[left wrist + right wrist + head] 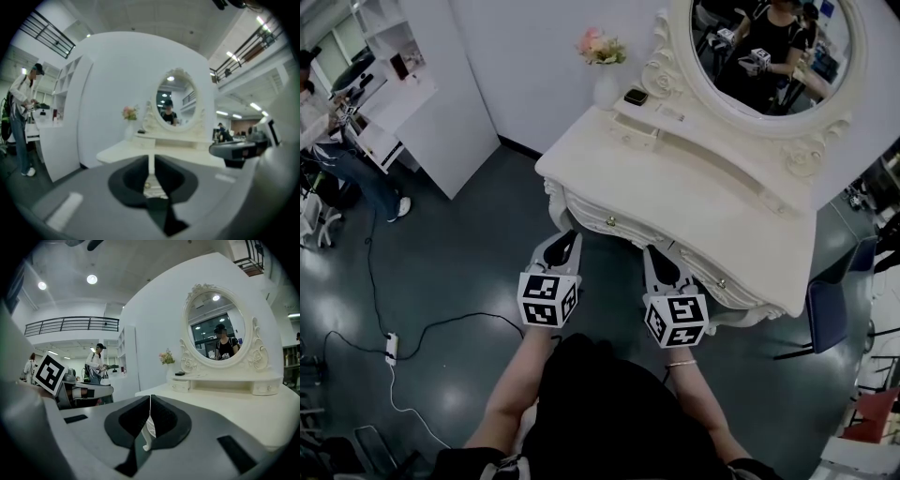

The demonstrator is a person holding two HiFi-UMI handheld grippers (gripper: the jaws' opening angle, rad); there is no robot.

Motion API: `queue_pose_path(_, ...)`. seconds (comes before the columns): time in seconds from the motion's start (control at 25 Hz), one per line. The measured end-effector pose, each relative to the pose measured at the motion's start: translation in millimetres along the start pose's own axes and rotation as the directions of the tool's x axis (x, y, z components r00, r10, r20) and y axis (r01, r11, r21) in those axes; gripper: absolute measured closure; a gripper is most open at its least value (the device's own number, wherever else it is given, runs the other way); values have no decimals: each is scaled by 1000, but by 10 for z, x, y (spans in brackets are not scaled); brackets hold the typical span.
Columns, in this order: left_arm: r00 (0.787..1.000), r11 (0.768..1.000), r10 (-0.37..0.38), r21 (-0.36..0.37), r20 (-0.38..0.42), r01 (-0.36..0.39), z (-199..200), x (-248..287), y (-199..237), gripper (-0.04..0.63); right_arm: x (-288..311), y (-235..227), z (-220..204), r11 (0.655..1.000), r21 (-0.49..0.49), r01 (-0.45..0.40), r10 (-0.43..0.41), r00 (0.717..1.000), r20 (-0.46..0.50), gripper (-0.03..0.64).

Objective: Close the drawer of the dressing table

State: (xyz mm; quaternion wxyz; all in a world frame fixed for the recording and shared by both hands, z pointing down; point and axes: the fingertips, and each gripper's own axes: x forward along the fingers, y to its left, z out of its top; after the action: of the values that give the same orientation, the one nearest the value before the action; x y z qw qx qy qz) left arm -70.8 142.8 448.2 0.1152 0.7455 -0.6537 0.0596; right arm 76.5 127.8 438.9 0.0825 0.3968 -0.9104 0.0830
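My tool matt, the rest shiny
My left gripper [151, 161] is matt grey plastic, black at the tips; the table [703, 192] is smooth, satin white paint with a brassy knob [610, 221]; the floor [450, 272] is dark and glossy.

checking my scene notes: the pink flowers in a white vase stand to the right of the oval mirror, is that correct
No: the pink flowers in the white vase stand to the left of the oval mirror, not the right. The head view shows it.
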Motion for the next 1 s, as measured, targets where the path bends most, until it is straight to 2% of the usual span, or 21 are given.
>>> queue_pose_path(0.56, 999, 999, -33, 5, -35, 33, 38, 450, 34, 477, 253, -227, -11, 999, 32, 19, -18, 1000, -15, 612)
queue_pose_path(1.0, 996, 997, -80, -4, -47, 80, 174, 1284, 346, 460, 914, -570, 89, 997, 38, 69, -67, 997, -33, 612)
